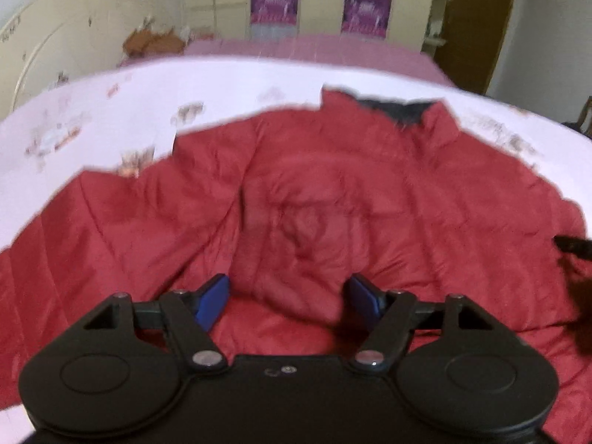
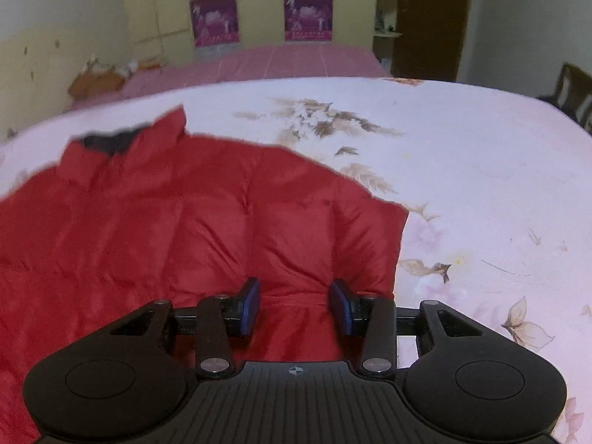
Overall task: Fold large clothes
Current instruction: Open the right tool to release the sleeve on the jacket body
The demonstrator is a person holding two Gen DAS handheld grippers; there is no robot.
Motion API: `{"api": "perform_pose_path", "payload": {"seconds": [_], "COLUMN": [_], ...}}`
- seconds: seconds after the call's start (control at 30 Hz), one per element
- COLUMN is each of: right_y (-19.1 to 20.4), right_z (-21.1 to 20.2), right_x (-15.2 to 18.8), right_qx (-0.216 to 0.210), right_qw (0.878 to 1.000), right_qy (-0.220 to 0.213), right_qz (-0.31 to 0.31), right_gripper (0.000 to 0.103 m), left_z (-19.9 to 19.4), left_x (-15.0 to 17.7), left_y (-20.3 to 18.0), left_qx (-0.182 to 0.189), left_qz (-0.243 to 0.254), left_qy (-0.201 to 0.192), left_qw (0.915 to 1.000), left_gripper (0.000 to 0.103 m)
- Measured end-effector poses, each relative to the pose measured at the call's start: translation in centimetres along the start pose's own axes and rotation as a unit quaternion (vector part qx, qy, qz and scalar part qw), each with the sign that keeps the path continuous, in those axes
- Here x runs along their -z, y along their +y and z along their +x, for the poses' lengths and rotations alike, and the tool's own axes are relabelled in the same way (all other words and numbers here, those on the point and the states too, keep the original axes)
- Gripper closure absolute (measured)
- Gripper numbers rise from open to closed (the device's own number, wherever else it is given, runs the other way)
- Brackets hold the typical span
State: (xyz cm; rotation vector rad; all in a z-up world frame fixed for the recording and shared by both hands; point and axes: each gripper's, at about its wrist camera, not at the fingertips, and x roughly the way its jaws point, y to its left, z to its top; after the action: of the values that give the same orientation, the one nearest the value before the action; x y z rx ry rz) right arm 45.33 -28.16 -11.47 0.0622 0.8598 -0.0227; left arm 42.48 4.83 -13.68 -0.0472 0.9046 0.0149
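A red puffy jacket (image 1: 333,185) lies spread on the bed, its collar with a dark lining (image 1: 399,109) at the far end. My left gripper (image 1: 288,298) hovers over the jacket's near middle. Its blue pads (image 1: 212,299) stand wide apart, and the rumpled fabric below does not touch them. In the right wrist view the jacket (image 2: 185,222) fills the left half and its right edge ends near the gripper. My right gripper (image 2: 295,305) is closed on a thick fold of the jacket's near edge, and red fabric fills the gap between the pads (image 2: 249,305).
A white floral bedsheet (image 2: 462,185) stretches to the right of the jacket and behind it (image 1: 111,111). Beyond it lie a pink cover (image 1: 314,48), a brown heap (image 1: 151,40) and wardrobe doors. A wooden chair (image 2: 573,88) stands at the far right. A dark blurred shape (image 1: 571,246) juts in at the right edge.
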Motion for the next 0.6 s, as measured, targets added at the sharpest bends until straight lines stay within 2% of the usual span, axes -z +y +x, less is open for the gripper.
{"api": "perform_pose_path", "payload": {"seconds": [0.1, 0.17, 0.37, 0.43, 0.6], "right_y": [0.4, 0.9, 4.3, 5.7, 9.5], "right_z": [-1.4, -2.6, -5.3, -5.9, -6.7], "right_x": [-0.3, -0.2, 0.2, 0.4, 0.6], "right_qx": [-0.011, -0.025, -0.071, -0.085, -0.112], "right_qw": [1.000, 0.999, 0.997, 0.995, 0.992], "right_qy": [-0.010, -0.021, -0.038, -0.043, -0.048], "right_qz": [0.012, 0.009, 0.002, 0.000, -0.026], "right_gripper": [0.061, 0.061, 0.058, 0.025, 0.024], "left_z": [-1.1, -2.3, -5.5, -6.4, -8.2], "left_x": [0.2, 0.2, 1.6, 2.3, 3.8], "left_y": [1.2, 1.9, 6.0, 7.8, 11.7], "left_qx": [0.003, 0.002, -0.013, -0.025, -0.055], "left_qz": [-0.025, -0.031, -0.081, -0.099, -0.142], "left_qy": [-0.001, -0.007, -0.009, -0.009, -0.008], "left_qw": [0.9997, 0.9995, 0.9966, 0.9947, 0.9883], "left_gripper": [0.034, 0.029, 0.025, 0.025, 0.025]}}
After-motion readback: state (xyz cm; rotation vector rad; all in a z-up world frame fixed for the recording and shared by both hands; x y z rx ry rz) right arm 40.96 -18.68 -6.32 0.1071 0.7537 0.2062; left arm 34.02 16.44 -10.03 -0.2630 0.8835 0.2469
